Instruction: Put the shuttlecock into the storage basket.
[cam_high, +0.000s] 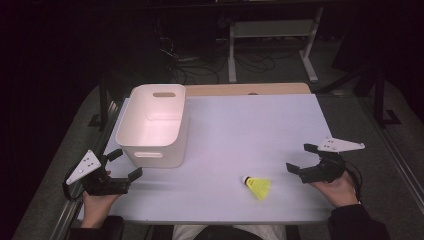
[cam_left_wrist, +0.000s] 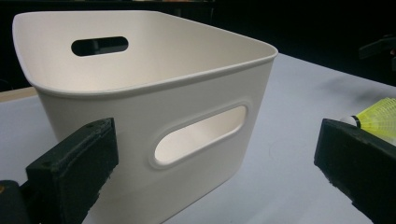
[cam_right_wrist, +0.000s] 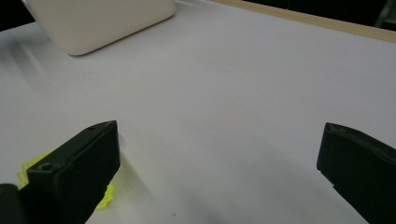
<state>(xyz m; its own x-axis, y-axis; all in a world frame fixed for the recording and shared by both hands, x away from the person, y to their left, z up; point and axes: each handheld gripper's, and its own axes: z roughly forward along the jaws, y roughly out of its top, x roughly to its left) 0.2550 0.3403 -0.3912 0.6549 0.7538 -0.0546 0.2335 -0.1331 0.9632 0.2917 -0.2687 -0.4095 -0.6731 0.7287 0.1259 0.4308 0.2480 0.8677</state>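
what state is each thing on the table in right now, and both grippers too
white bin: upright, open top, nothing visible inside, at the table's left
yellow shuttlecock: lying on its side on the table, outside the bin, untouched
left gripper: fingers open, holding nothing, just near the bin's front wall
right gripper: fingers open, holding nothing, right of the shuttlecock

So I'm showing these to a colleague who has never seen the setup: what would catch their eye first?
Probably the yellow shuttlecock, the one bright thing, lying on its side near the front edge of the white table. Next the empty white bin with handle slots at the table's left. An open hand-held gripper rests at either side: the left hand-held gripper just beside the bin, the right hand-held gripper just right of the shuttlecock.
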